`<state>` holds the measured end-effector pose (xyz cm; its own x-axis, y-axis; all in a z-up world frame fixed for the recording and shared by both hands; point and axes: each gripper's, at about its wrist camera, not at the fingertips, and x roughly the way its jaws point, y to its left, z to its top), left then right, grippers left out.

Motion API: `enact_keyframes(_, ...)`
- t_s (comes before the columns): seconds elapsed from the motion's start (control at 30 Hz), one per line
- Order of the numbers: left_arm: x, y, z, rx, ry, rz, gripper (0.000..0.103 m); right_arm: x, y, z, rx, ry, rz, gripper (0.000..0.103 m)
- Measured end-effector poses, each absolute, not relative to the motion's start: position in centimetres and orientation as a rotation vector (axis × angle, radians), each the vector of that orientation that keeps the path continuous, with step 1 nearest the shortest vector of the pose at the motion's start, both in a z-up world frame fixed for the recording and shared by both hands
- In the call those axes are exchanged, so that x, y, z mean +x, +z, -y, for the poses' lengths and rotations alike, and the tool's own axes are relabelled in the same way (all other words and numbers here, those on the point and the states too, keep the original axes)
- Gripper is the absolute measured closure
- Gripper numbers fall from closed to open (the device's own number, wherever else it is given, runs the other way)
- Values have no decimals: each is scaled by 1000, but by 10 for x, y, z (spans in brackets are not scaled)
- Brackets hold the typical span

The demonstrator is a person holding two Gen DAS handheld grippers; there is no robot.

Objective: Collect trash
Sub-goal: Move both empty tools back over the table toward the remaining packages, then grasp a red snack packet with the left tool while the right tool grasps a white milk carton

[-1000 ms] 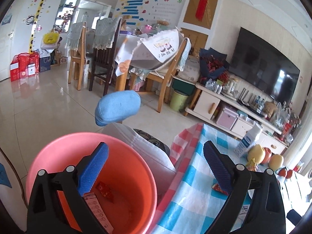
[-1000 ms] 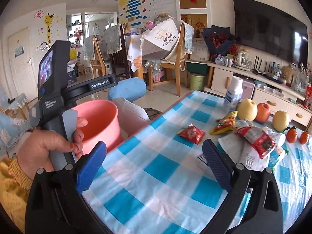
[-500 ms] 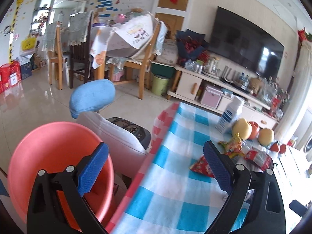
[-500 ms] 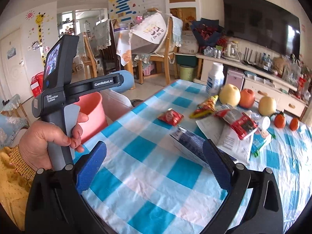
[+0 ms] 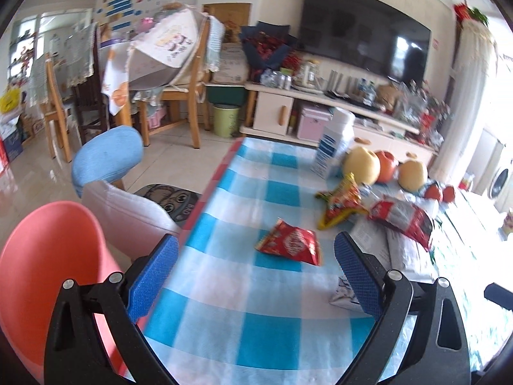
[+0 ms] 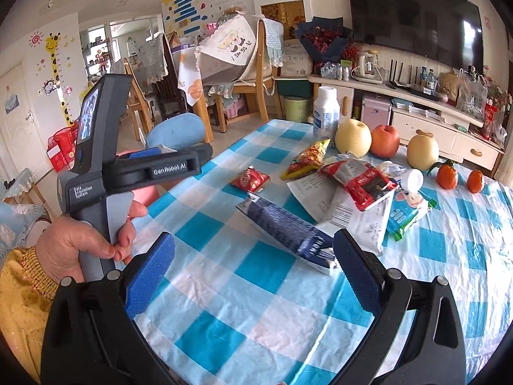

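Observation:
My left gripper (image 5: 256, 263) is open and empty over the table's left edge, facing a small red snack wrapper (image 5: 288, 245) that lies just ahead; the wrapper also shows in the right wrist view (image 6: 250, 178). A pink bin (image 5: 45, 266) stands below the table at the left. My right gripper (image 6: 255, 264) is open and empty above the blue checked tablecloth (image 6: 224, 304), near a dark blue flattened carton (image 6: 288, 232). Beyond lie a yellow-red wrapper (image 6: 309, 157), a red-black wrapper (image 6: 362, 183) and white papers (image 6: 352, 215). The left gripper's body (image 6: 141, 170) shows at the left.
A white bottle (image 6: 325, 117), pears, an apple (image 6: 383, 141) and tangerines (image 6: 447, 176) stand at the table's far side. A chair with a blue cushion (image 5: 105, 157) is beside the bin. A TV cabinet (image 5: 320, 118) and dining chairs stand behind.
My left gripper has swung right from over the pink bin to over the table, facing the red wrapper. My right gripper has moved forward toward the trash pile. Both stay open.

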<state>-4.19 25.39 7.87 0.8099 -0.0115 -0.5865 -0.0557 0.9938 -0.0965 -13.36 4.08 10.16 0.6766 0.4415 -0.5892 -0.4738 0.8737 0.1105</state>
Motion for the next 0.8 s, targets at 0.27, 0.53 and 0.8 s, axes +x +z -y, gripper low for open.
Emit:
enact_keyframes(0.27,-29,72,-227,-56,-38,-669,6,-117,93,-8,14,483,-716,4)
enact_keyframes(0.53,-5,57,-214,11,-56,-726,6,-91,91,40,137,473,-747,4)
enact_keyframes(0.8,21,40,-221,-2,-70,-794,6,-75,77,35,99,560,-789,4)
